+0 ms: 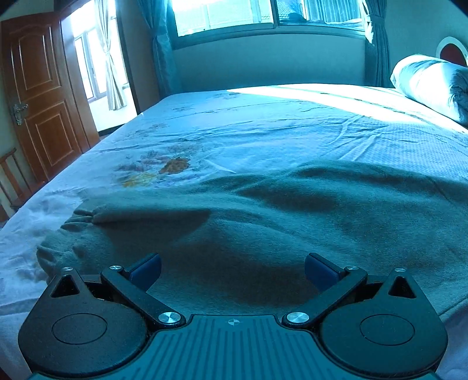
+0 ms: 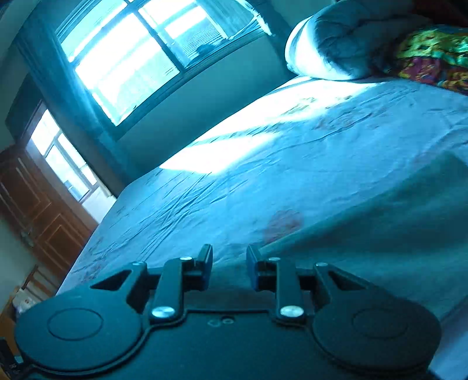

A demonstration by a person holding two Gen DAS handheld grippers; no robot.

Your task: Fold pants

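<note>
Grey-green pants [image 1: 263, 222] lie spread across the near part of the bed, rumpled into soft folds, with a gathered cuff or waistband at the left. My left gripper [image 1: 232, 269] hovers just above them, its jaws wide open and nothing between them. In the right wrist view, which is tilted, the pants [image 2: 395, 233] stretch off to the right. My right gripper [image 2: 229, 261] sits at their near edge with a narrow gap between its blue pads, and no cloth is pinched there.
A pale flowered sheet [image 1: 263, 125] covers the bed. A rolled duvet [image 1: 430, 84] lies at the head, with a colourful blanket [image 2: 433, 55] beside it. A wooden door [image 1: 38, 87] and a chair [image 1: 11, 181] stand to the left, and a window [image 1: 263, 14] is on the far wall.
</note>
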